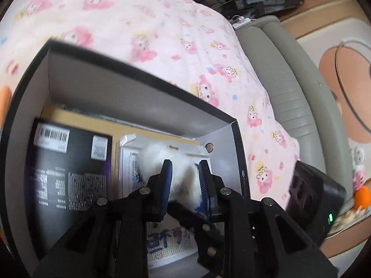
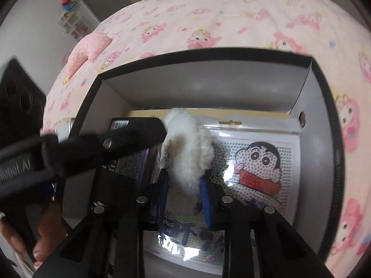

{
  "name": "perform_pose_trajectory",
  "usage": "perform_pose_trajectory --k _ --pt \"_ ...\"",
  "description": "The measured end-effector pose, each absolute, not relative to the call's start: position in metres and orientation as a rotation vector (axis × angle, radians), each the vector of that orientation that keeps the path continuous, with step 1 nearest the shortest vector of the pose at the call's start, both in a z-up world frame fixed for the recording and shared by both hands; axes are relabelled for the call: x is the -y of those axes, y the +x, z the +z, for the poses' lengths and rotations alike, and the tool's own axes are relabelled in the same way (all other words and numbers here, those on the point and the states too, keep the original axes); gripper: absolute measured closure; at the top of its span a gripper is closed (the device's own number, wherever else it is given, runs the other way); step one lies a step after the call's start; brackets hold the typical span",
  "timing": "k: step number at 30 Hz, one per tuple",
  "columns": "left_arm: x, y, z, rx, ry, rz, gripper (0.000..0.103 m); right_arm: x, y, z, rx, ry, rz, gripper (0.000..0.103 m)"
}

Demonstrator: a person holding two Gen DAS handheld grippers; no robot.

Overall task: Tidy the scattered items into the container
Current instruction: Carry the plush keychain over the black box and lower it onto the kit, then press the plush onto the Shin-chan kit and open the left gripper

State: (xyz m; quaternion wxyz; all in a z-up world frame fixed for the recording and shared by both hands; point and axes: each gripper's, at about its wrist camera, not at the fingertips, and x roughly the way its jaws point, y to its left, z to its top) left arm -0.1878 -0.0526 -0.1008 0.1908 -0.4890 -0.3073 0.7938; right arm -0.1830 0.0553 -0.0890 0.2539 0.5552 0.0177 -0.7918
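A black box with grey inner walls [image 1: 129, 97] [image 2: 208, 85] lies open on the pink bed. Inside lie a black packet with a barcode [image 1: 67, 169] and a cartoon bead-kit packet [image 2: 257, 162] [image 1: 169, 238]. A white fluffy item [image 1: 171, 162] [image 2: 190, 153] hangs over the packets inside the box. My left gripper [image 1: 184, 183] is shut on one end of it. My right gripper [image 2: 184, 197] is shut on the other end. The left gripper's arm [image 2: 97, 143] crosses the right wrist view from the left.
The pink cartoon bedspread [image 1: 162, 34] [image 2: 231, 11] surrounds the box. A grey padded bed frame [image 1: 285, 92] runs along the right. A black device with a green light [image 1: 317, 199] sits at the right. A pink pillow [image 2: 88, 48] lies far left.
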Motion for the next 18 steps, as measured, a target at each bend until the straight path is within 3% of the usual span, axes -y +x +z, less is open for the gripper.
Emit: perform_pose_trajectory --k 3,9,14,18 --pt "0.043 -0.194 -0.096 0.758 -1.368 2.265 0.082 -0.046 -0.172 -0.088 -0.248 1.47 -2.158 0.08" --pt "0.032 -0.195 -0.115 0.634 -1.514 2.249 0.082 -0.045 -0.171 -0.094 -0.346 1.454 -2.16 0.08" --pt "0.044 -0.193 -0.106 0.753 -1.418 2.244 0.082 -0.046 -0.168 -0.095 -0.364 1.419 -2.136 0.081" --pt "0.045 -0.195 -0.11 0.727 -1.462 2.258 0.081 -0.041 -0.16 -0.095 -0.393 1.387 -2.089 0.082"
